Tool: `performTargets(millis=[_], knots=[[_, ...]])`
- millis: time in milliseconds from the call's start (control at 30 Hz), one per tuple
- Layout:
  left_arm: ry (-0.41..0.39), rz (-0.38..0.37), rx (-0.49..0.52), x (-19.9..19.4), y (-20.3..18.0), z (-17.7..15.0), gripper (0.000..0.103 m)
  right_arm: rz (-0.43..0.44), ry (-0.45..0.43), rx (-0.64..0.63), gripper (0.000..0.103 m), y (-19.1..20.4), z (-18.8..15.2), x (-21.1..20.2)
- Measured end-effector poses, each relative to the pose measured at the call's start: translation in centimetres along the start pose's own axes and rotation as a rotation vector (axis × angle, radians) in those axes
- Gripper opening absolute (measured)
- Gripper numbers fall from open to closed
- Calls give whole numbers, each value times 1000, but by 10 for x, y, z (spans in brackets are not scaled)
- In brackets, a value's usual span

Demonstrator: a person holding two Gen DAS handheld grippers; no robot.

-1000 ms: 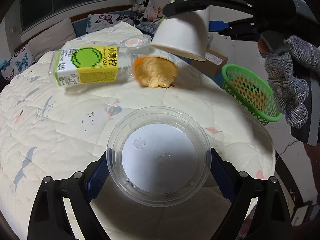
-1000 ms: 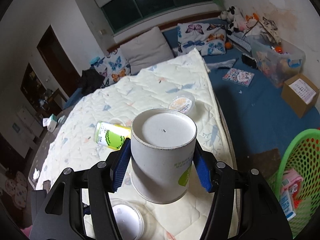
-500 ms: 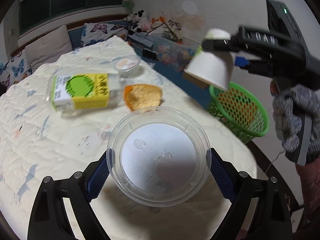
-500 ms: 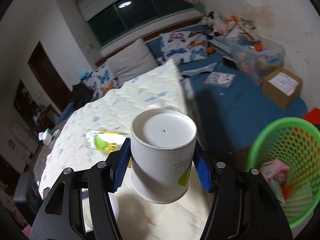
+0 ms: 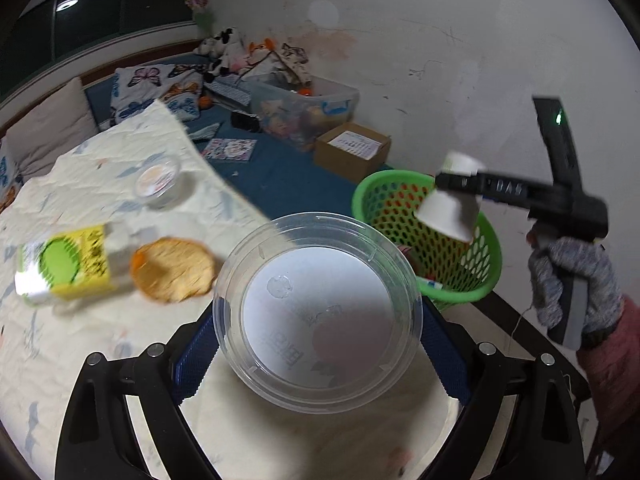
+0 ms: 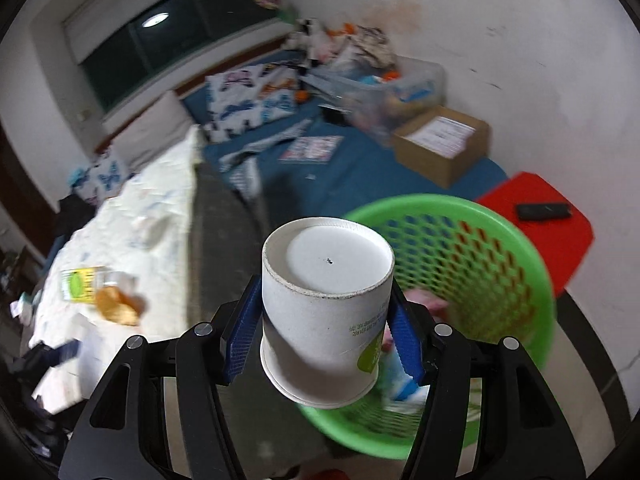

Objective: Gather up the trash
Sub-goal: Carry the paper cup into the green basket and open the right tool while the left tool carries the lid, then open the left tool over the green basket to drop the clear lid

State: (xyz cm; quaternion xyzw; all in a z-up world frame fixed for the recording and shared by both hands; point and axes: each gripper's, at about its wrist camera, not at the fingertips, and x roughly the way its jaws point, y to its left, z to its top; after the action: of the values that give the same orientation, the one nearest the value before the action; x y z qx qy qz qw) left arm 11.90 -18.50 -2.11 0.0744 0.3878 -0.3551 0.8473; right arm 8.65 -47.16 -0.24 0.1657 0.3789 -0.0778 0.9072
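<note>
My left gripper [image 5: 318, 344] is shut on a clear plastic bowl [image 5: 318, 312] and holds it above the quilted table's near edge. My right gripper [image 6: 324, 340] is shut on a white paper cup [image 6: 326, 304], upside down, held over the near rim of the green mesh basket [image 6: 492, 280]. In the left wrist view the right gripper [image 5: 456, 200] and the paper cup [image 5: 450, 214] hang over the green basket [image 5: 460, 280]. A green-yellow juice carton [image 5: 64, 266], an orange crumpled wrapper [image 5: 174, 270] and a small clear lidded cup [image 5: 158, 180] lie on the quilt.
The basket holds some trash, with a pink item [image 6: 424, 300] showing. A cardboard box [image 5: 352, 152], a clear storage bin [image 5: 308, 108] and a red stool [image 6: 536, 224] with a remote stand on the floor beyond. Pillows lie on the blue mat.
Both grippers have swung right, away from the table. The right gripper has carried the paper cup from above the quilt to over the green basket. The left still holds the bowl.
</note>
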Motion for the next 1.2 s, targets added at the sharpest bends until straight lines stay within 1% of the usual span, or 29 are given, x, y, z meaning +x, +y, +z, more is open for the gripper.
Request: performTargets(millis=[167, 267, 533, 667, 933, 1200], knots=[[4, -19, 34, 13, -18, 18, 89, -50, 16, 54, 64, -31, -7, 5], [10, -32, 63, 23, -32, 30, 89, -62, 18, 76, 65, -44, -8, 6], [50, -57, 116, 57, -63, 54, 89, -66, -7, 89, 68, -63, -17, -8], [74, -70, 139, 79, -80, 63, 89, -83, -27, 87, 70, -65, -21, -18], [111, -94, 150, 109, -99, 76, 90, -95, -70, 135, 70, -82, -28, -43], [129, -140, 127, 120, -107, 78, 91, -111, -83, 156, 71, -91, -35, -56]])
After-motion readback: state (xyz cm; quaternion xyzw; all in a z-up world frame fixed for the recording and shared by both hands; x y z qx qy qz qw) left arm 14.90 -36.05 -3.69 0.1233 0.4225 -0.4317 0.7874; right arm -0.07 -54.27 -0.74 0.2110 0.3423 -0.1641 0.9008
